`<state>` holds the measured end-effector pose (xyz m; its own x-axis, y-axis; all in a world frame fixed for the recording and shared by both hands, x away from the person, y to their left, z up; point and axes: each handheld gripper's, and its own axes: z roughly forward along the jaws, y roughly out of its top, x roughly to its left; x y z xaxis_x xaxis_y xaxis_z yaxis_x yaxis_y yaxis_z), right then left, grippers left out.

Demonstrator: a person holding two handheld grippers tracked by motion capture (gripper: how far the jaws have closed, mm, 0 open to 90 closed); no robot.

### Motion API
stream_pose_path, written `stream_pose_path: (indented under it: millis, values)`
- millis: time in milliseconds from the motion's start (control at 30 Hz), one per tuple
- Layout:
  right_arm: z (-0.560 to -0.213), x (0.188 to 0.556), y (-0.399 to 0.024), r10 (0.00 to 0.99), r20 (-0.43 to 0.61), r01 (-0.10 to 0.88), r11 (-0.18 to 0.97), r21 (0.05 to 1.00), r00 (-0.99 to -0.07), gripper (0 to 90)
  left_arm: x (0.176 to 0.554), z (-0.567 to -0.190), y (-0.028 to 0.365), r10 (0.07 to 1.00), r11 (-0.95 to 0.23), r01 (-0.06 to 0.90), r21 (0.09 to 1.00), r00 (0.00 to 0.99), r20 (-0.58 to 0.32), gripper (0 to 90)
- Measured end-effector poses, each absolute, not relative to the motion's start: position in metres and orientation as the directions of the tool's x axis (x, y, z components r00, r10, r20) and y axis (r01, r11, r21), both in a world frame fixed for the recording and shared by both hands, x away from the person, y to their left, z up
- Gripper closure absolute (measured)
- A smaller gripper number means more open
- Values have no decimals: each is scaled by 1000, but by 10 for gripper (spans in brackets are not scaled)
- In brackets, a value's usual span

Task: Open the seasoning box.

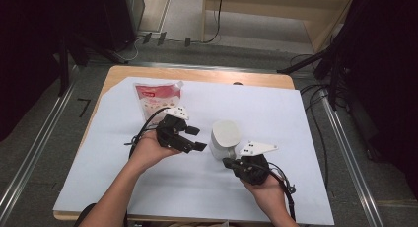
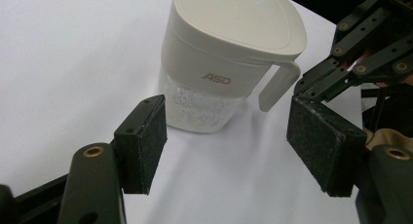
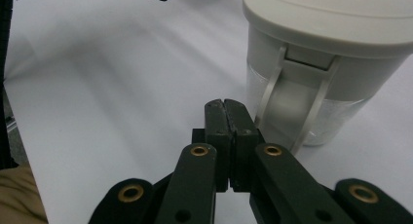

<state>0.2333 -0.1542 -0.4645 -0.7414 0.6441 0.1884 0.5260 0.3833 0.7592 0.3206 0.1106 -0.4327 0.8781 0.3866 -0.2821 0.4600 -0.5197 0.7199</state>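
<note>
A cream lidded jug point(image 1: 225, 138) with a clear lower part stands upright on the white sheet point(image 1: 276, 108) in the middle of the table. My left gripper point(image 1: 197, 138) lies just left of it, pointing at it, open. In the left gripper view its jaws point(image 2: 226, 146) stand wide apart with nothing between them, and the jug point(image 2: 229, 48) with its handle sits a little beyond. My right gripper point(image 1: 227, 162) is near the jug's front right, shut. In the right gripper view its pads point(image 3: 226, 107) are pressed together on nothing, just left of the jug's handle point(image 3: 292, 107).
A red and white pouch point(image 1: 157, 98) lies at the back left of the sheet, behind the left hand. The wooden table's edge point(image 1: 197, 74) frames the sheet. Metal rails and stands flank the table on the floor.
</note>
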Motion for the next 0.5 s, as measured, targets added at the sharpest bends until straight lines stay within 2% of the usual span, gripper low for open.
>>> stream_pose_path:
  millis: [500]
  values:
    - [-466,243,-160,629,206,536,394,746,-749,900,320,-432,111,385,-514,463,722,877,-288,299]
